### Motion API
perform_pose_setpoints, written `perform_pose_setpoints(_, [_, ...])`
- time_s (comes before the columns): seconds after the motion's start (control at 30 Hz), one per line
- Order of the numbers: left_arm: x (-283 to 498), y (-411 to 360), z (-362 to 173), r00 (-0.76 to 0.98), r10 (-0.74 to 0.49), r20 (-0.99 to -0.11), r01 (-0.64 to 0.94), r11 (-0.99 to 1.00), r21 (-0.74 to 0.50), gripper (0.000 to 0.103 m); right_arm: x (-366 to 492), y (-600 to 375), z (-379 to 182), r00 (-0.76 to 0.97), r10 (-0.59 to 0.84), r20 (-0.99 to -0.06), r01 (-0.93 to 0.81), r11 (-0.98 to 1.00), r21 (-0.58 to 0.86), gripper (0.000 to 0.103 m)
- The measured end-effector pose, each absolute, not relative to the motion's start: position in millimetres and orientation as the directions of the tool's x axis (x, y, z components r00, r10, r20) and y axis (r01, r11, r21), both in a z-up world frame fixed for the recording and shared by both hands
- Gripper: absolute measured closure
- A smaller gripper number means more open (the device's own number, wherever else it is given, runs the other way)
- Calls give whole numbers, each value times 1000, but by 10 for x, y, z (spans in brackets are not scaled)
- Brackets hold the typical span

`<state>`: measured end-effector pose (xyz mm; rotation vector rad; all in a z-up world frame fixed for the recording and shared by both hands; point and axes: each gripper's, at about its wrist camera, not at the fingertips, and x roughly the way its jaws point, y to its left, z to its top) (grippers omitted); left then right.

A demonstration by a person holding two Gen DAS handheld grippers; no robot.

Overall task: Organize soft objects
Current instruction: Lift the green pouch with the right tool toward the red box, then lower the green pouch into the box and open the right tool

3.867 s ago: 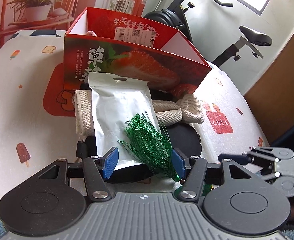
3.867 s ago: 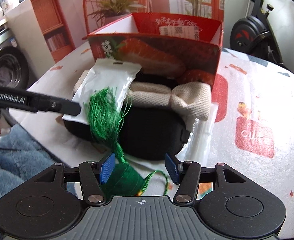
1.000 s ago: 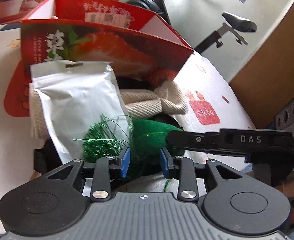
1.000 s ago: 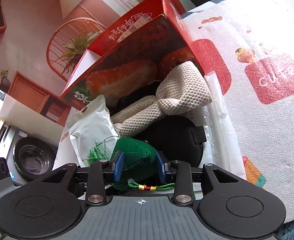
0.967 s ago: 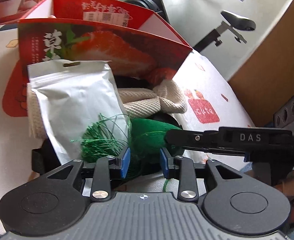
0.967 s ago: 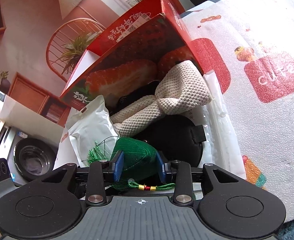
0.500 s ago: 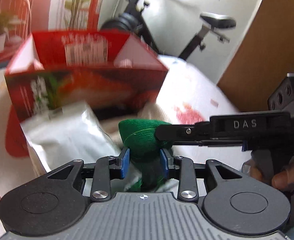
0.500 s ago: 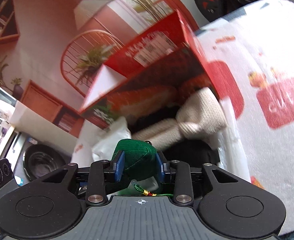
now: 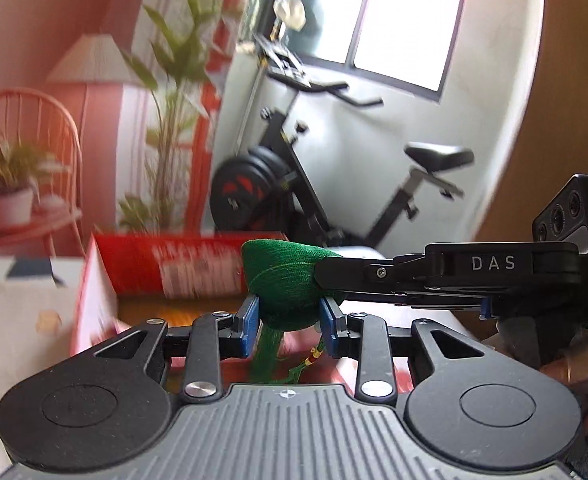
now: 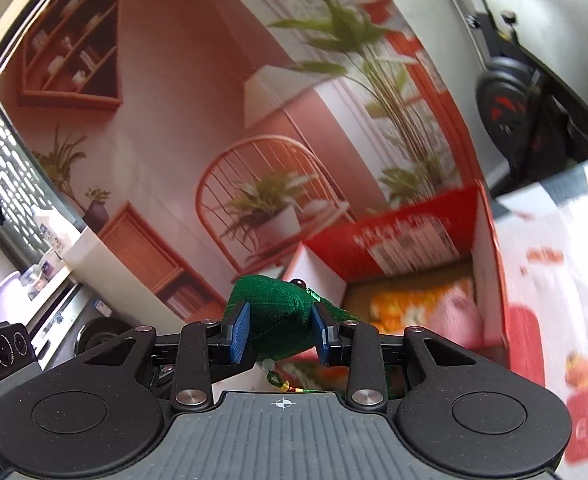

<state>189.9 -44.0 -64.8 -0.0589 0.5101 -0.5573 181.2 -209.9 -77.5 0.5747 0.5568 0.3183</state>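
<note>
A green thread-wound sachet [image 9: 284, 280] is pinched between both the left gripper [image 9: 289, 330] and the right gripper [image 10: 280, 334], ahead of which the open red box [image 10: 422, 240] is seen. It is judged light and squashy; the padded body is best gripped, since the tassel [image 9: 268, 356] dangling below would slip.

Left gripper [image 9: 289, 322]: jaws closed onto the green pouch [image 9: 284, 280], blue pads pressed to its two sides, held level above the red box [image 9: 134, 272].
Right gripper [image 10: 280, 330]: jaws likewise clamped on the pouch, reaching in from the right side of the left gripper, its finger [image 9: 358, 274] touching the pouch's right side.
</note>
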Motion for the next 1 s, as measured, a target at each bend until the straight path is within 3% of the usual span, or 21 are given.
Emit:
perform_pose_setpoints(0.4, [2510, -378, -268, 804, -454, -383, 443, 888, -121, 69, 2725, -2020, -447, 835, 442, -327, -215, 810, 546, 72])
perform_pose_setpoints(1.0, [2879, -321, -1379, 641, -433, -634, 402, 893, -204, 68, 3016, -2085, -1755, 711, 423, -562, 3, 797, 605, 70])
